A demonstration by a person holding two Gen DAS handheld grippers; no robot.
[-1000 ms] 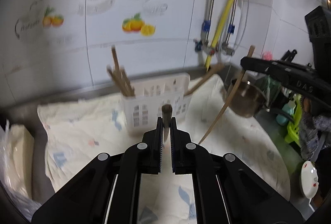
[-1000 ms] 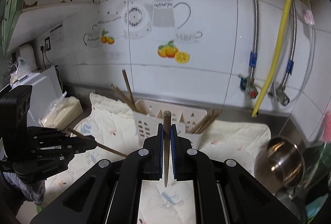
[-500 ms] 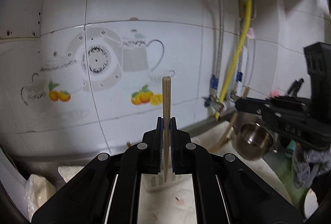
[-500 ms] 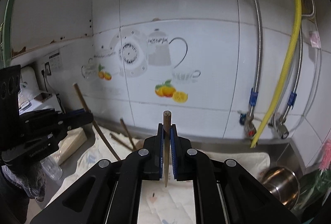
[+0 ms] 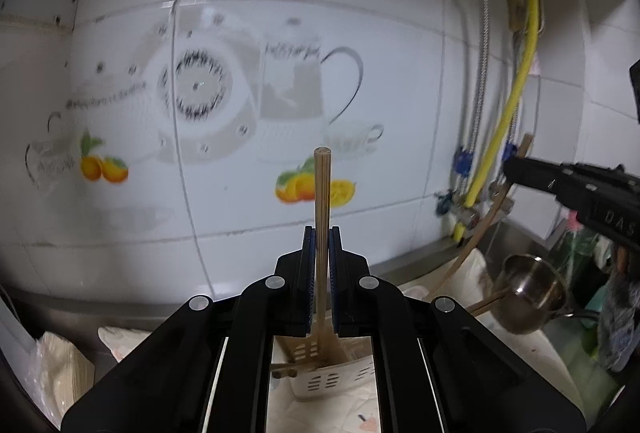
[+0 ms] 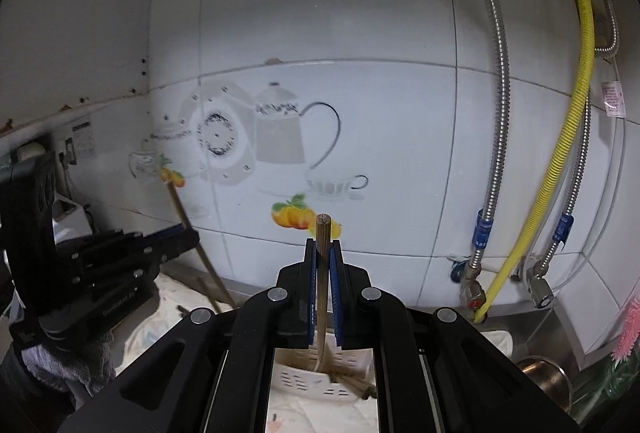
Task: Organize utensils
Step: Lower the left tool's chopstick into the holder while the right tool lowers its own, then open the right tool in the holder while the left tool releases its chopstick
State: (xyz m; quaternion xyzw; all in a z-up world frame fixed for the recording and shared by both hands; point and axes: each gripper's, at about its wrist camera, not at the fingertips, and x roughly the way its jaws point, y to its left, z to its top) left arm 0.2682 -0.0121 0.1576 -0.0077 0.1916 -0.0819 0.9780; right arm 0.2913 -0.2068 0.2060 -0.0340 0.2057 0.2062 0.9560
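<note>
My left gripper is shut on a wooden chopstick held upright; its lower end reaches down into the white slotted utensil basket below the jaws. My right gripper is shut on another wooden chopstick, also upright, with its tip over the same basket. Several chopsticks lie in the basket. The right gripper shows in the left wrist view, the left gripper in the right wrist view, each with its chopstick.
A tiled wall with teapot and orange decals is close ahead. Yellow hose and steel pipes hang at the right. A steel pot stands right of the basket on a patterned cloth. A bag lies left.
Both grippers have tilted up and moved closer to the wall and over the basket. The chopsticks now stand upright above the basket, which has dropped to the bottom of both views.
</note>
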